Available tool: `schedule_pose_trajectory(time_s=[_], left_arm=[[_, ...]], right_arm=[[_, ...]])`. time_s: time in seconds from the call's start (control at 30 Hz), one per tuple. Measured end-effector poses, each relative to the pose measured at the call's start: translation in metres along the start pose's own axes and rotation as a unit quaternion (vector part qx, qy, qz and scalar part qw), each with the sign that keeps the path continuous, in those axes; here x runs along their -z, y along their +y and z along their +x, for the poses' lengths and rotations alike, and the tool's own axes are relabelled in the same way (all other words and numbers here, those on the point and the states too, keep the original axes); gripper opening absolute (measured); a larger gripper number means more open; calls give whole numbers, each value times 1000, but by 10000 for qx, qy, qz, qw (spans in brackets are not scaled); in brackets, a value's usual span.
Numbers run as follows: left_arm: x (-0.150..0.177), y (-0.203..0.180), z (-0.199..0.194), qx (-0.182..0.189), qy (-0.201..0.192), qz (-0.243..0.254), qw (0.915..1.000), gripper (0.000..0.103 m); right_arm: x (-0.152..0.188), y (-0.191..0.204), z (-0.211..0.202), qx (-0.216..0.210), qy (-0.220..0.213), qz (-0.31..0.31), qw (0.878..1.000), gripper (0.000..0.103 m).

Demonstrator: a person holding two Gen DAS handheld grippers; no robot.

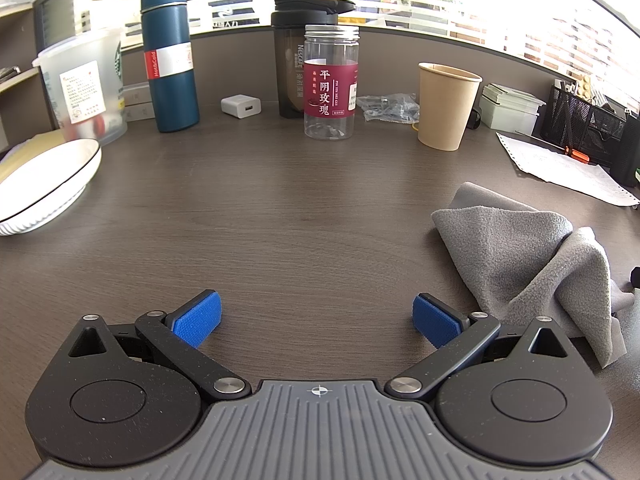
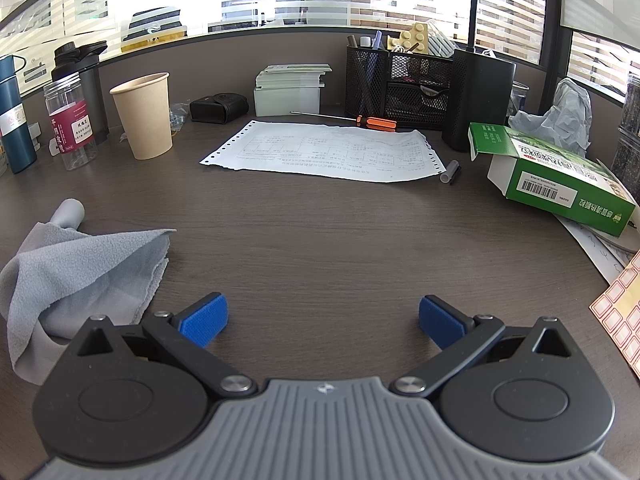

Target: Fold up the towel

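Two grippers, the left gripper [image 1: 317, 322] and the right gripper [image 2: 323, 322], hang with jaws wide apart over a dark wood-grain desk [image 2: 320, 248] by bright blinds. Between them lies the soft grey fleece towel [image 1: 532, 264], crumpled.

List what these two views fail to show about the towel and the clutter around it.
- Towel: its near edge sits behind the left tool in the left view; the frame edge crops it in the right view.
- Printed sheet: print too small to read.
- Pen holder: mesh hides its contents.
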State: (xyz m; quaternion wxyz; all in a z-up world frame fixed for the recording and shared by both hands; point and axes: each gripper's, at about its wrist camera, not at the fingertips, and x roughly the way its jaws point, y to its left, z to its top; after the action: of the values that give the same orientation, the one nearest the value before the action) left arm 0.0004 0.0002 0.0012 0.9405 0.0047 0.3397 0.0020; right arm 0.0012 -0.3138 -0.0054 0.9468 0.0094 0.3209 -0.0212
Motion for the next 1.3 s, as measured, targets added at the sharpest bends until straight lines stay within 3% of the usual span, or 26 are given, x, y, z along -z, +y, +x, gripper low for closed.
schedule_pose_trajectory(time_s=[0.23,0.37,0.57,0.77,0.83,0.87,0.93,1.17,1.3], left_arm=[[2,0,-5,249,-103,55,9996,103],[5,-4,-18,418,-515,202,9976,103],[9,-8,-42,1177,-1133,388,9858,102],[15,-25,-54,2087,-1255,817,9664,94],[17,-35,-57,2314,-1198,1036,9599,87],[19,-39,-58,2411,-1142,1132,9571,79],[22,-47,-57,2597,-992,1316,9515,73],[31,-54,-57,3011,-683,1489,9394,71],[31,-55,-55,3160,-577,1517,9348,63]], right_arm=[[1,0,-1,-16,-8,-17,10000,103],[4,1,-12,4,-276,65,9996,103],[8,14,-36,-455,-648,117,9968,102],[7,45,-50,-830,-751,-299,9933,82],[9,52,-48,-906,-672,-394,9928,69],[10,55,-47,-965,-614,-416,9926,66],[13,57,-45,-1054,-558,-411,9920,60],[13,63,-39,-1245,-436,-387,9905,54],[13,65,-37,-1337,-369,-377,9896,41]])
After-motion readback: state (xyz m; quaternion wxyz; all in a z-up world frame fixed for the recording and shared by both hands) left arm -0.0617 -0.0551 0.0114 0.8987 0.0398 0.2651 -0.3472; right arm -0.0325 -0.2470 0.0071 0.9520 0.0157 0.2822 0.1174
